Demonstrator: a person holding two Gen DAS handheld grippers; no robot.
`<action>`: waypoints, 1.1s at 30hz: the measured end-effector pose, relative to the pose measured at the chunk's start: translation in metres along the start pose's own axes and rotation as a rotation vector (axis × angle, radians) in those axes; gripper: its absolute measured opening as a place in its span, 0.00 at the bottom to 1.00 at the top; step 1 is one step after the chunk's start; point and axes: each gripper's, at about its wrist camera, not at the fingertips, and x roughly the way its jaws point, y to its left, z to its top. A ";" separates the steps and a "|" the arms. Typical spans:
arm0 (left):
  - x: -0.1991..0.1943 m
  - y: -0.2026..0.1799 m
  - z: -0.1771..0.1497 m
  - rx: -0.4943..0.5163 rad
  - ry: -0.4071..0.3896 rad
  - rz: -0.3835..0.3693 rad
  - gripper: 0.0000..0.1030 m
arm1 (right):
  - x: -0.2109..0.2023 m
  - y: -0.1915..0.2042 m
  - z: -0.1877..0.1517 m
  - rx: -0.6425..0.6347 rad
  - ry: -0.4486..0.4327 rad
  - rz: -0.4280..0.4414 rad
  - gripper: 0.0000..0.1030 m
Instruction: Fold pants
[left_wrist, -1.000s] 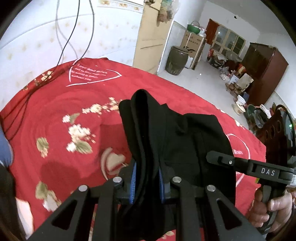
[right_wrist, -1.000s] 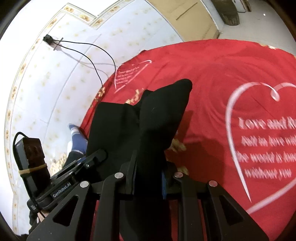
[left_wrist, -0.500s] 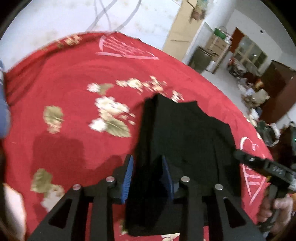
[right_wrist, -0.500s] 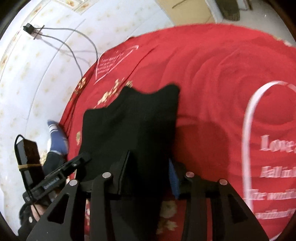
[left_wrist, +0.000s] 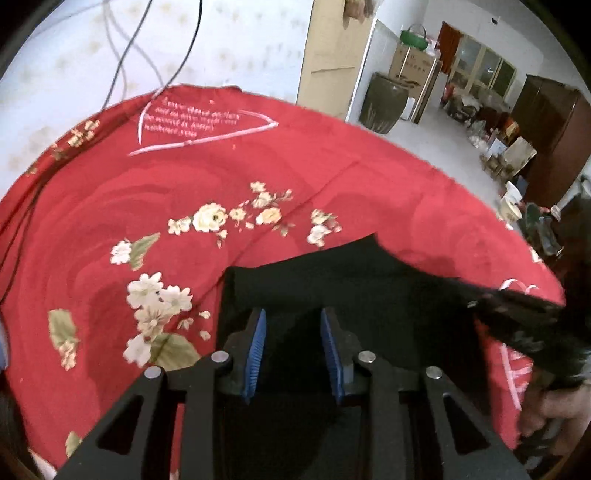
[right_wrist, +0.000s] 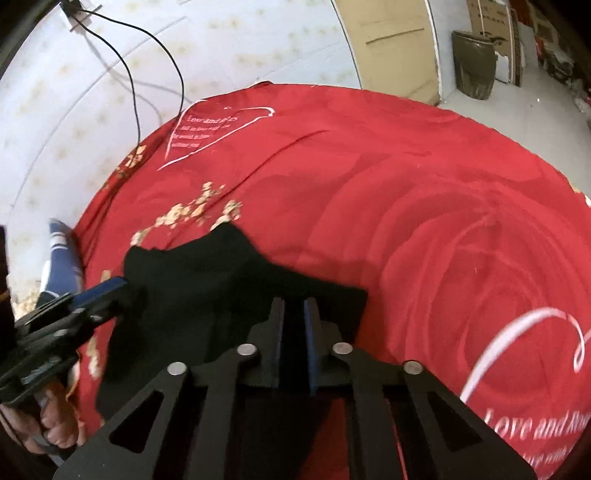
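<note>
We've got the black pants (left_wrist: 332, 280) lying on the red bedspread (left_wrist: 147, 192), just below the cream flower print (left_wrist: 218, 218) as the left wrist view has it. They look folded down to a compact dark block, far edge uneven w/ one corner peaking up.

Left gripper (left_wrist: 291, 347): jaws apart and opening, blue pads clear of the cloth on both sides. Pants sit under and between them, but nothing is pinched, so we read it as let go.

Right gripper (right_wrist: 294, 343): jaws drawn nearly together, only a thin dark slit between the pads. Dark cloth lies right under it; can't tell from the view whether a fold is caught in that slit, so we call it clenched, contents unclear.

Step in hand, our guess: setting the fold down and releasing. To do it well:
- lift the left gripper straight off the pants, no sideways drag, or the top layer slides toward the flower print
- check the right pads are free of fabric before pulling away (a snagged layer would tug the fold open)
- then square the raised far corner and press the block flat

Motion blur on the other gripper in both views, so fine detail there is unsure.
</note>
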 end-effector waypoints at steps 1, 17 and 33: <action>-0.001 0.002 -0.001 -0.003 -0.013 -0.008 0.35 | 0.000 0.000 0.000 0.004 -0.002 0.002 0.05; -0.079 -0.020 -0.046 0.043 -0.081 0.079 0.34 | -0.061 0.041 -0.076 -0.083 -0.012 0.057 0.10; -0.072 -0.015 -0.103 -0.019 0.043 0.053 0.35 | -0.060 0.066 -0.134 -0.291 0.015 -0.029 0.18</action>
